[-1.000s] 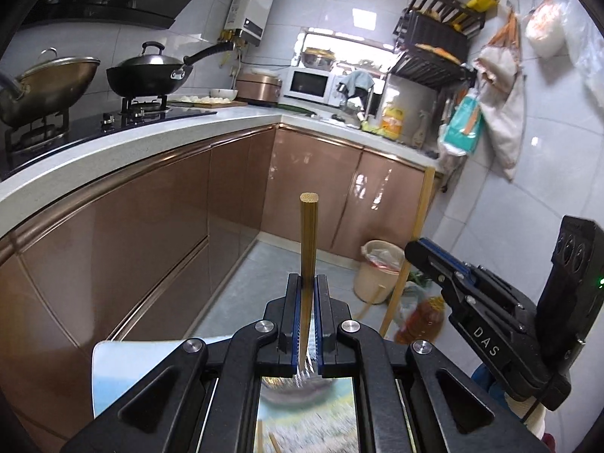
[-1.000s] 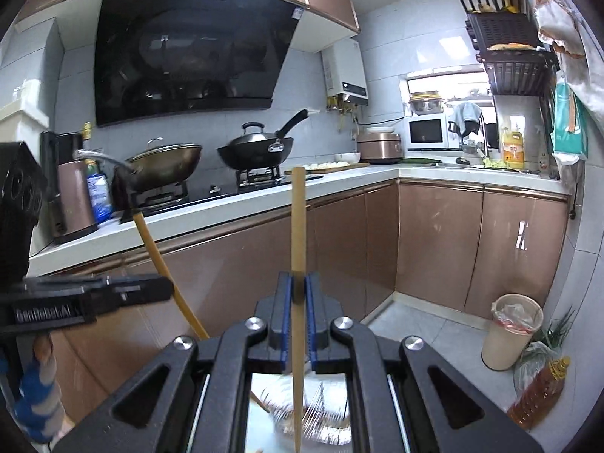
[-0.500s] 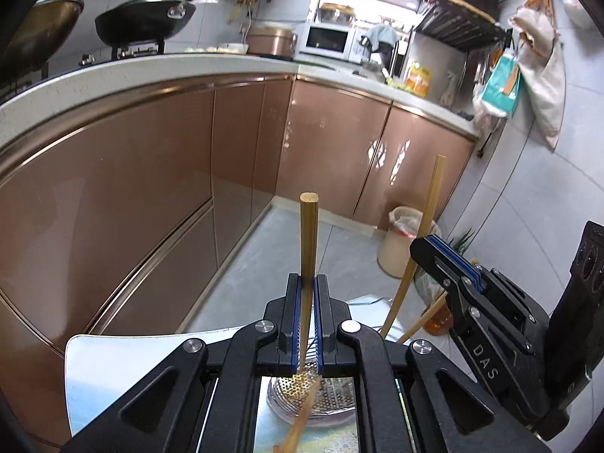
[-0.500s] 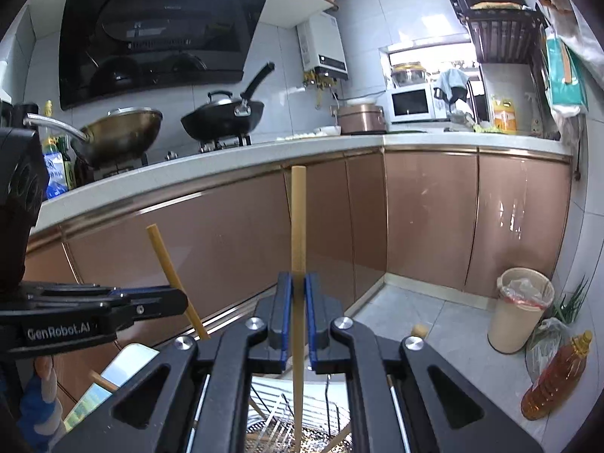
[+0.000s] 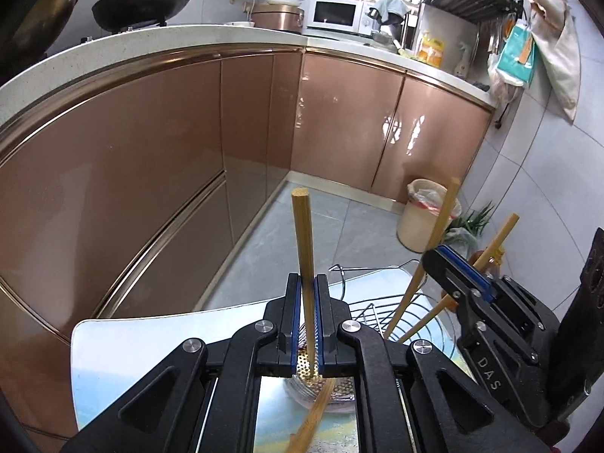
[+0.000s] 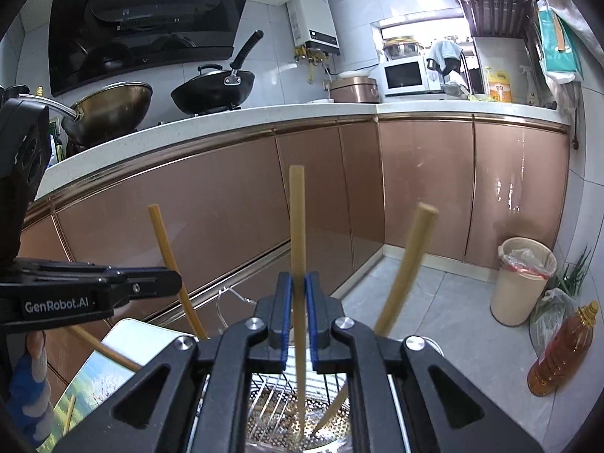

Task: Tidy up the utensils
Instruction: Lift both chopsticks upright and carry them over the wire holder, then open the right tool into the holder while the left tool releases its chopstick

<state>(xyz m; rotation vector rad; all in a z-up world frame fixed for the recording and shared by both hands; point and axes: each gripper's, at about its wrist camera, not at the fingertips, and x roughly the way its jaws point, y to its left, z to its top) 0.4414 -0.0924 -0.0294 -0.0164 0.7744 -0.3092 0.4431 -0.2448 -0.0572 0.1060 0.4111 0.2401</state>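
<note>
Chopsticks (image 5: 304,253) now lower, over strainer (image 6: 302,422)

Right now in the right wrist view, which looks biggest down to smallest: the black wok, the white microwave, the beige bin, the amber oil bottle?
1. Black wok
2. Beige bin
3. Amber oil bottle
4. White microwave
The middle two look alike; nearness makes it unsure.

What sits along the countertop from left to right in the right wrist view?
Brass-coloured wok → black wok → rice cooker → white microwave → yellow bottle.
</note>
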